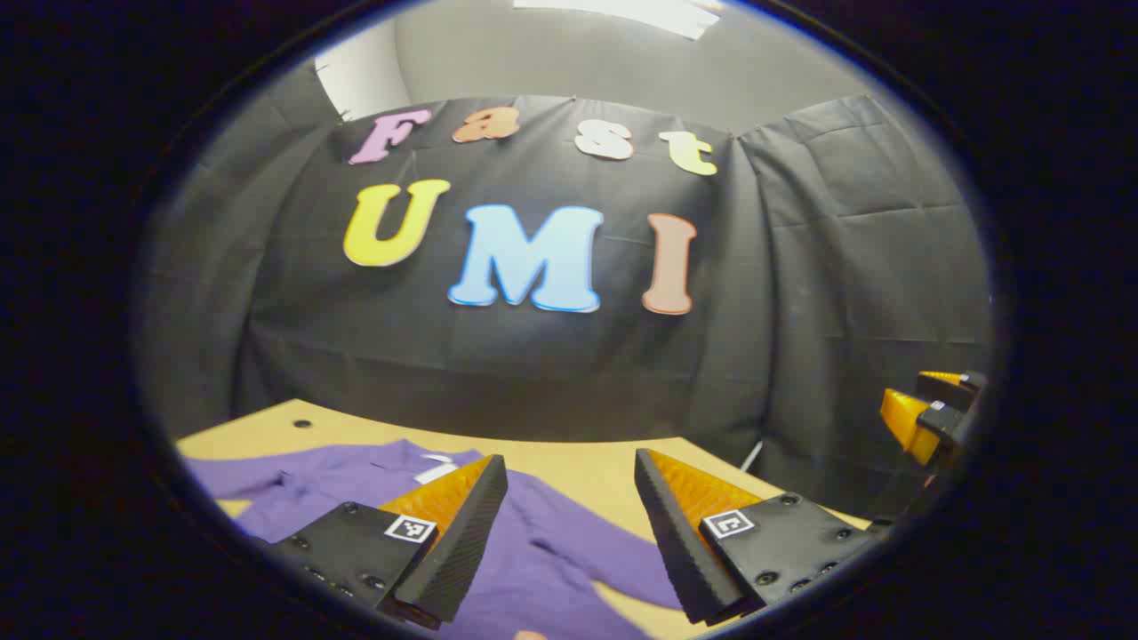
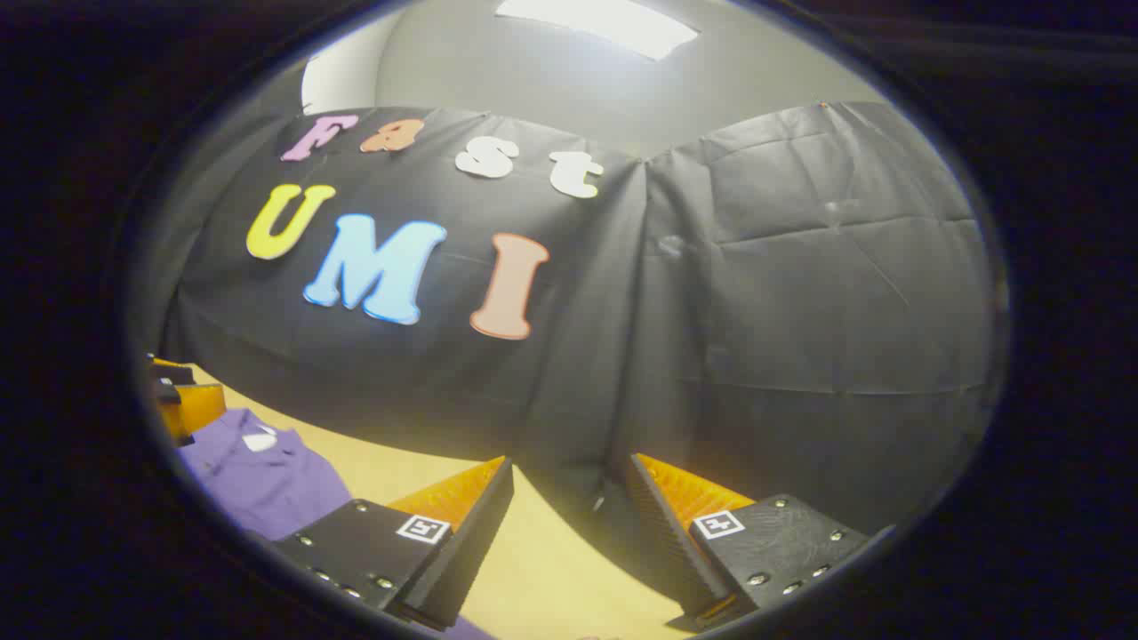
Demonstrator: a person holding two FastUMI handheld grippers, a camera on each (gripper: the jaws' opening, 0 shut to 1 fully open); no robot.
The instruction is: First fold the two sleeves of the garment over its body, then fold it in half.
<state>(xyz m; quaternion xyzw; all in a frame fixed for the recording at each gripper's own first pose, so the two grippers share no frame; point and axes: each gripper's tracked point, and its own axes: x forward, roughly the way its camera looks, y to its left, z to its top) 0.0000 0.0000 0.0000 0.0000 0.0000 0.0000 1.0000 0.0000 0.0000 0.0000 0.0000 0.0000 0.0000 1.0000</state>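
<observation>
A purple garment (image 1: 542, 551) lies spread on the wooden table (image 1: 587, 467), with a white label at its collar (image 1: 436, 471). My left gripper (image 1: 569, 471) hangs open above the garment, nothing between its fingers. Its view catches the right gripper (image 1: 929, 413) at the far right edge. My right gripper (image 2: 569, 471) is open over the table's bare right part (image 2: 542, 569), its fingers holding nothing. The purple garment (image 2: 267, 480) lies to the left in the right gripper view, with the left gripper (image 2: 182, 400) above it at the left edge.
The black cloth wall (image 1: 551, 356) stands close behind the table's far edge and wraps round the right side (image 2: 800, 338). A small dark hole (image 1: 302, 423) marks the table top near its far left corner.
</observation>
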